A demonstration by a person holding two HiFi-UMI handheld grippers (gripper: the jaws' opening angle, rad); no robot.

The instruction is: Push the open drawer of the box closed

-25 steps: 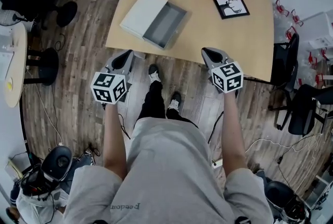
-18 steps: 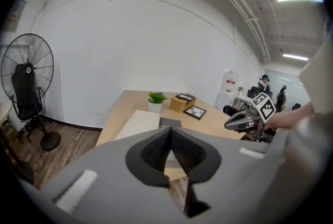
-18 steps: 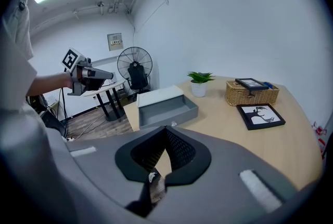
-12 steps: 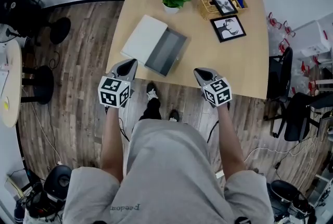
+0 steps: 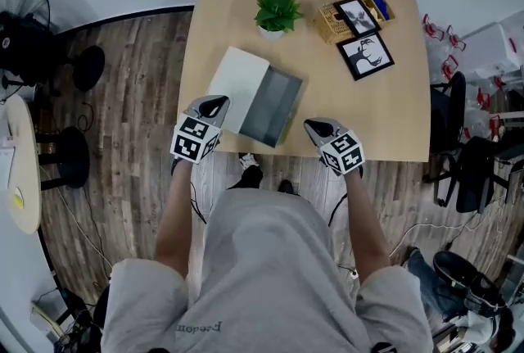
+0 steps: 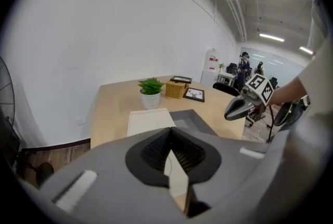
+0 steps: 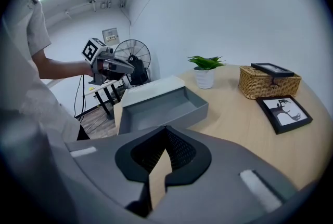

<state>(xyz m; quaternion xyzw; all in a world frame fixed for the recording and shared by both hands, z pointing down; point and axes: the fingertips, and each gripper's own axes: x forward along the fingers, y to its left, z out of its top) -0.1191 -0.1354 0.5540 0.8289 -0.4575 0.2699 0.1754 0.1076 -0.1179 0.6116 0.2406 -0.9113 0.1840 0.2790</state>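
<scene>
A white box [image 5: 235, 83] lies on the wooden table [image 5: 385, 118] near its front edge. Its grey drawer [image 5: 274, 107] stands pulled out toward the front right, empty. My left gripper [image 5: 214, 106] is shut and hovers over the box's near left corner. My right gripper [image 5: 318, 128] is also shut, with nothing held, at the table edge just right of the drawer. In the left gripper view, the box [image 6: 150, 122] and drawer [image 6: 191, 120] lie beyond the closed left gripper [image 6: 170, 132]. The right gripper view has the drawer [image 7: 161, 106] ahead of the right gripper [image 7: 166, 129].
A potted plant [image 5: 277, 11], a wicker basket [image 5: 334, 20] with a picture frame on it, and a second picture frame [image 5: 365, 55] sit farther back on the table. Office chairs [image 5: 468, 167] stand to the right, a fan [image 5: 29, 32] and a round table [image 5: 23, 171] to the left.
Both grippers have moved forward and down, from over the floor to the table's front edge. The left one now reaches over the box. The table sits nearer in the view.
</scene>
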